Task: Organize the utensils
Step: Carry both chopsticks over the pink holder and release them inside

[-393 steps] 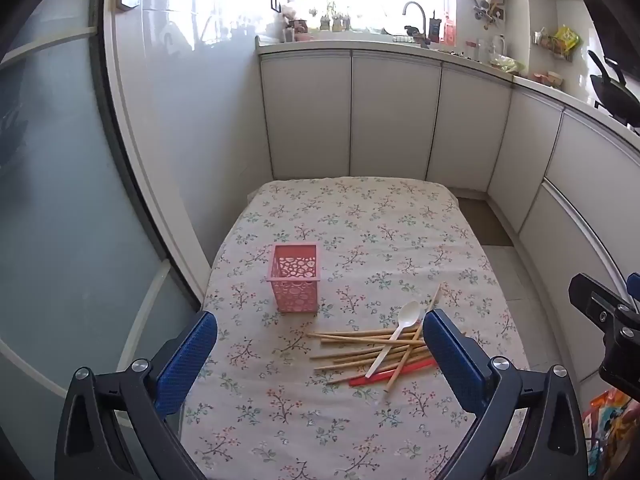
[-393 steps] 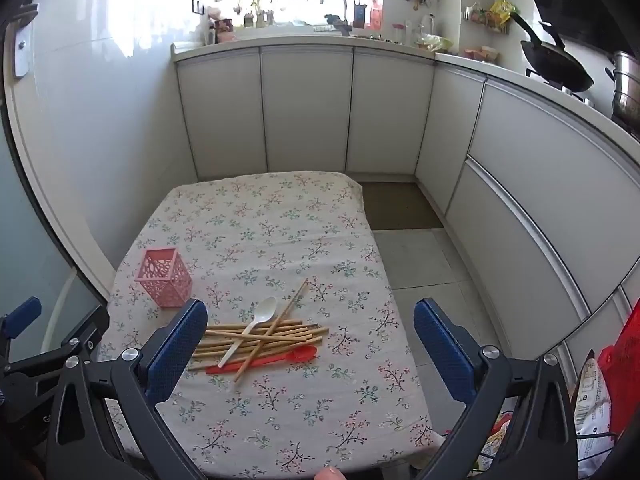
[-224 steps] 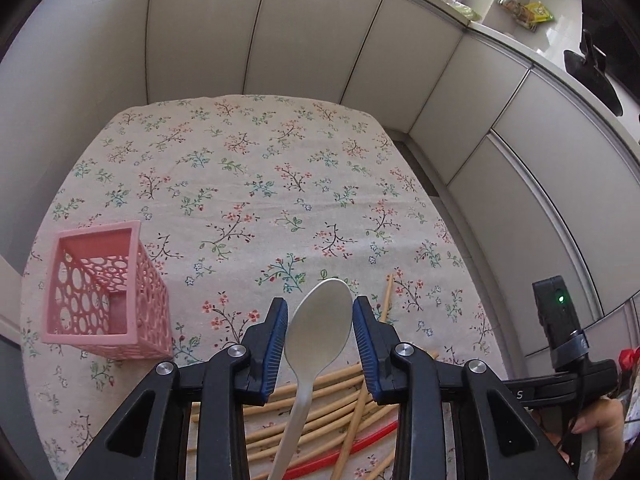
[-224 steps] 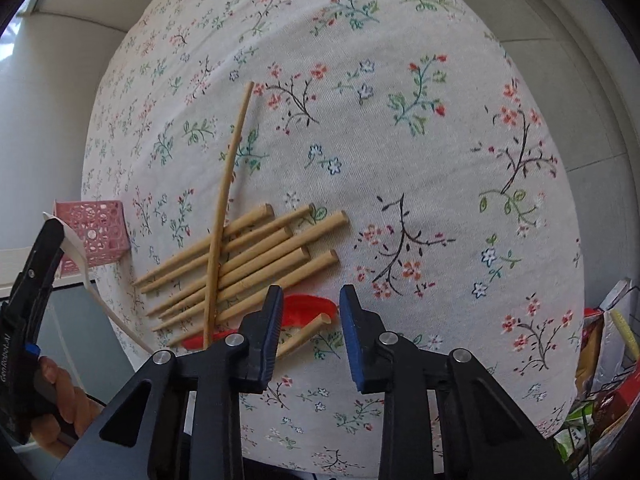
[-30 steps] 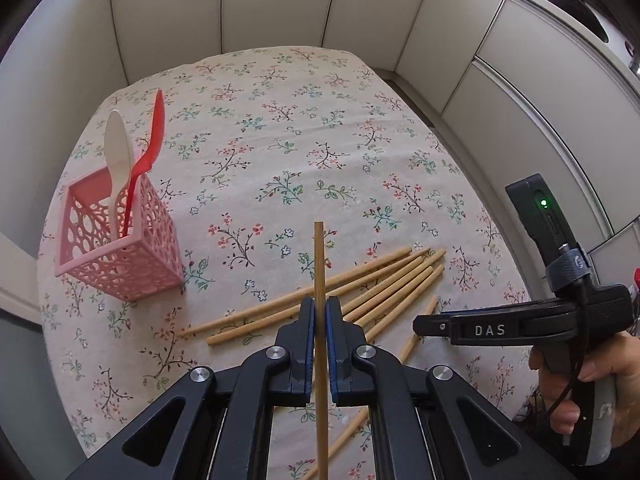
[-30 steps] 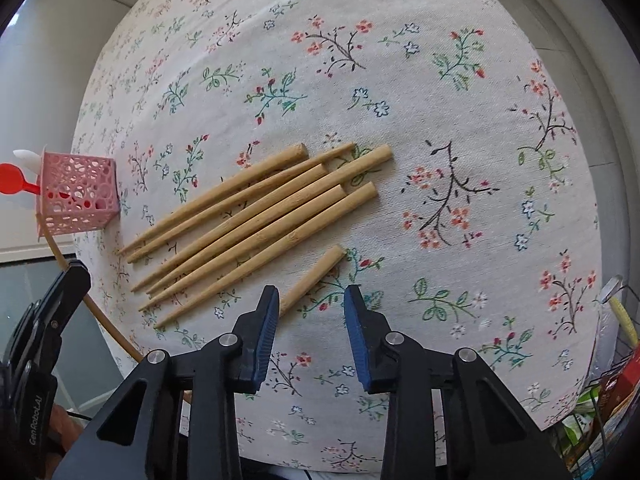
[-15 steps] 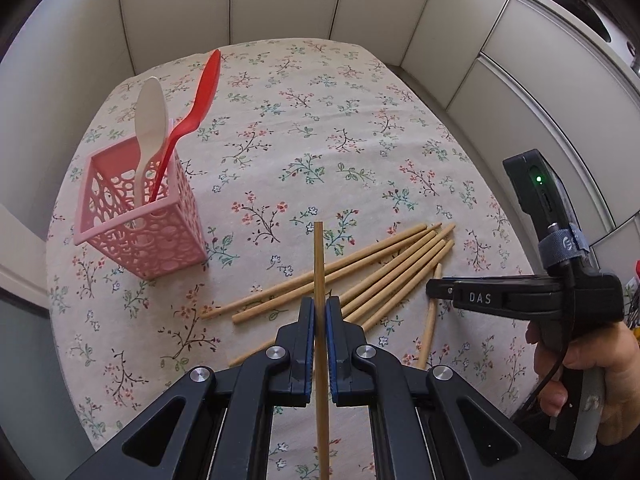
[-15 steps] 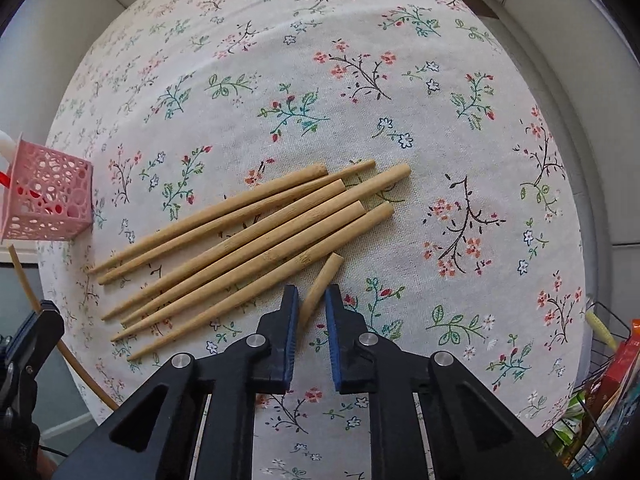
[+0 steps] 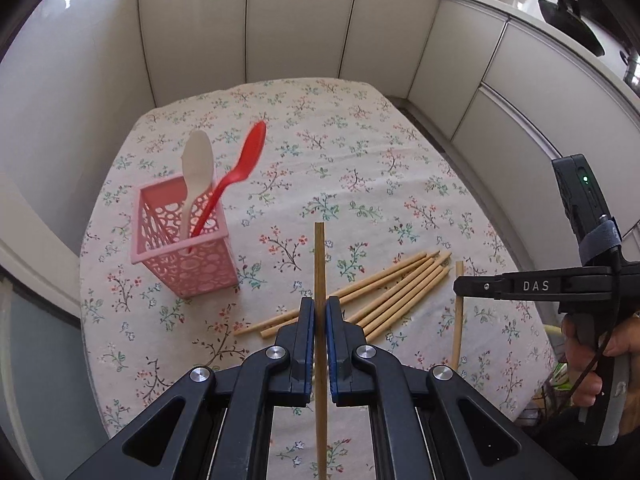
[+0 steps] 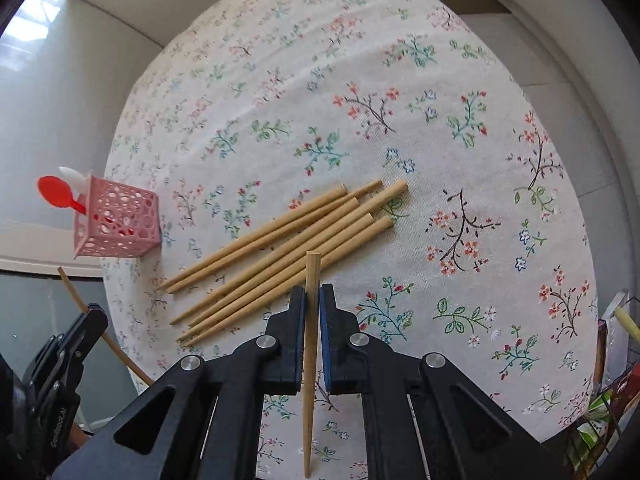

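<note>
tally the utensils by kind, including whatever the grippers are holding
chopsticks on the table: 6
chopstick in the left gripper: 1
chopstick in the right gripper: 1
white spoon: 1
red spoon: 1
total: 10, plus 1 pink holder

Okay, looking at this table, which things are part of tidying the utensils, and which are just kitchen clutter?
Part of the job:
- pink basket holding the white spoon and red spoon
- chopstick in left gripper
- chopstick in right gripper
- loose chopsticks on the tablecloth

Just lying about:
- wok on the counter
- packets beside the table
</note>
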`<state>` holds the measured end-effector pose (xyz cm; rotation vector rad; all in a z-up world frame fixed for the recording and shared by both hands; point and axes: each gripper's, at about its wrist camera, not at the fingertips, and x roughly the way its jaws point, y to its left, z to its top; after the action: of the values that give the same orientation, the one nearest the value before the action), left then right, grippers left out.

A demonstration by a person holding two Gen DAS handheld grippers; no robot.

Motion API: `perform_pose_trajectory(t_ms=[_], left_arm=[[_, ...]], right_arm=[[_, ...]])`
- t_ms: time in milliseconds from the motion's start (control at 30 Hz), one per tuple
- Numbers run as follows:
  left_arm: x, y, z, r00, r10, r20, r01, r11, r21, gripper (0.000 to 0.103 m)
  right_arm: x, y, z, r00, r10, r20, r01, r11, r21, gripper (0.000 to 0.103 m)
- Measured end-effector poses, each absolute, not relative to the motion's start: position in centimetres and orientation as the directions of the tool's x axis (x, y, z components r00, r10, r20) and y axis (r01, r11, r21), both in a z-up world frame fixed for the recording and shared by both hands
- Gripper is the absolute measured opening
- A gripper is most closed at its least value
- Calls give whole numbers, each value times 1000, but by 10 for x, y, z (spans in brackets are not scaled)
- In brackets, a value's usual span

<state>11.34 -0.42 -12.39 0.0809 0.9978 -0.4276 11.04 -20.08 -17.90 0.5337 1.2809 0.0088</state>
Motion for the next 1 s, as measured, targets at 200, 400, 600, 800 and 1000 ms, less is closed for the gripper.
perform_pose_trajectory(t_ms=[200, 400, 600, 800, 1000], left_arm=[[97, 6, -78, 584, -330, -741, 381, 918, -109, 5], [85, 33, -30, 703, -332, -629, 331, 935, -125, 5], [81, 59, 10, 826, -259, -500, 224, 966, -130, 5], [87, 66, 21, 903, -150, -402, 130, 988, -78, 5], [128, 71, -3, 906, -98, -412, 92, 995, -34, 5]], right_arm=[[98, -193, -120, 473, 290, -832, 198, 885, 421, 7], [83, -189, -59, 652, 272, -708, 104, 892, 439, 7], [69, -184, 1, 803, 216, -556, 45, 908, 417, 7], [76, -174, 27, 855, 252, -454, -22, 891, 454, 7], [90, -159, 32, 864, 303, -402, -79, 870, 486, 7]])
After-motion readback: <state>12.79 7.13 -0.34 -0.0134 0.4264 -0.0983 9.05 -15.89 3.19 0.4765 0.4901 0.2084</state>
